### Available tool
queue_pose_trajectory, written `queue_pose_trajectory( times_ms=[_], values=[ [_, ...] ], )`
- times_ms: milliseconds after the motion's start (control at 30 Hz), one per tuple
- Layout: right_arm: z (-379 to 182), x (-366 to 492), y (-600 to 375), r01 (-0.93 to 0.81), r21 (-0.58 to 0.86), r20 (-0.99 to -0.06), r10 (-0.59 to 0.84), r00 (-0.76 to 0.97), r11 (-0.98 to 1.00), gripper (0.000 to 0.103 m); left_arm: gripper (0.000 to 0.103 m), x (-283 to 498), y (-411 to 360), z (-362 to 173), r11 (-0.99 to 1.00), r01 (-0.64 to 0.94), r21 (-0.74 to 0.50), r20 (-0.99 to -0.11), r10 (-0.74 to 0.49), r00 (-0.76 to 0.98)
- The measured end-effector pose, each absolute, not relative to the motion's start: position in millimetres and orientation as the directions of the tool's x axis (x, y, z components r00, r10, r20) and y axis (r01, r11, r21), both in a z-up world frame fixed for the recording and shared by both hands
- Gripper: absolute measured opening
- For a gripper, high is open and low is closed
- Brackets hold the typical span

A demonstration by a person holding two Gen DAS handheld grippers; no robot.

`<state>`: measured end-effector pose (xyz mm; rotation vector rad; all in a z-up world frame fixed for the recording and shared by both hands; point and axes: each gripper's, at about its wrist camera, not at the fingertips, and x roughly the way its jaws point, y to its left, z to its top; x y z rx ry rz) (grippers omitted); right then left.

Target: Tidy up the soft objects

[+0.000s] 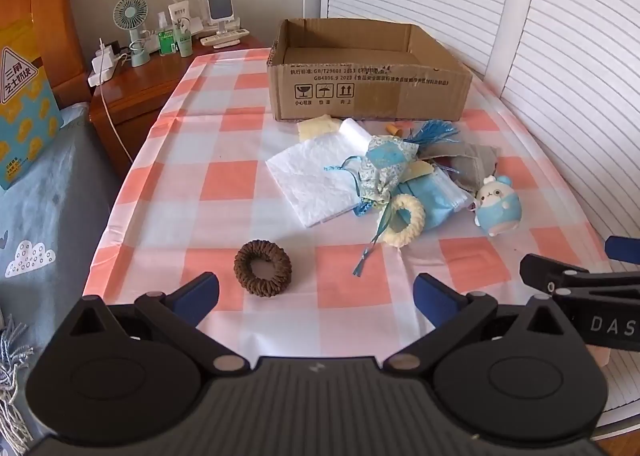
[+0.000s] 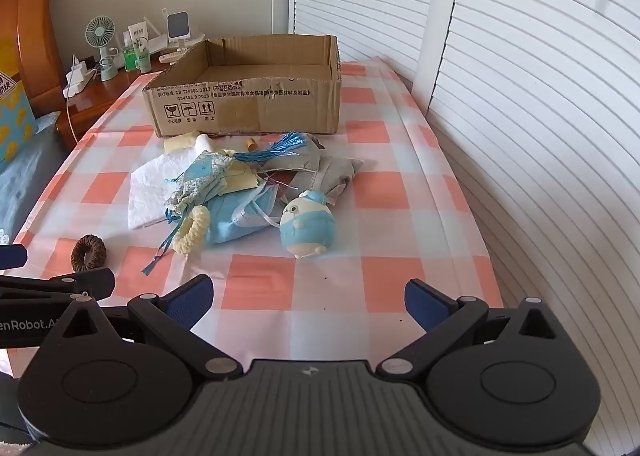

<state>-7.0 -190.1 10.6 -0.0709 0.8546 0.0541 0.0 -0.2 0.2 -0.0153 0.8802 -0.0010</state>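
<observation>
A pile of soft things lies mid-table before an open cardboard box (image 1: 368, 90) (image 2: 244, 108): white cloth (image 1: 308, 180), floral pouch (image 1: 384, 168) (image 2: 200, 180), blue tassel (image 1: 434, 132), blue mask (image 2: 240, 220), cream ring (image 1: 404, 220) (image 2: 192, 230), grey pouches (image 2: 320, 172). A blue plush toy (image 1: 498, 206) (image 2: 307, 224) lies at the pile's right. A brown woven ring (image 1: 263, 268) (image 2: 88, 252) sits apart, near my left gripper (image 1: 316, 298), which is open and empty. My right gripper (image 2: 308, 304) is open and empty, short of the plush.
The table has a pink-and-white checked cloth (image 1: 224, 184) (image 2: 392, 192). White louvred doors (image 2: 520, 96) run along the right. A wooden nightstand (image 1: 132, 84) with a fan, bottles and chargers stands far left; a bed (image 1: 44, 216) lies left.
</observation>
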Motion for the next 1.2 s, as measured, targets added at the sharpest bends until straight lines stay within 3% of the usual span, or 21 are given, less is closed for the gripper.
queue_pose_trajectory(
  times_ms=[1200],
  values=[
    [13.6,-8.4,-190.4,-0.078,-0.037,-0.752,0.024,0.659,0.996,0.103,0.102,-1.4,-1.8,3.1,1.0,-0.009,-0.013,-0.768,-0.004,0.64]
  ],
)
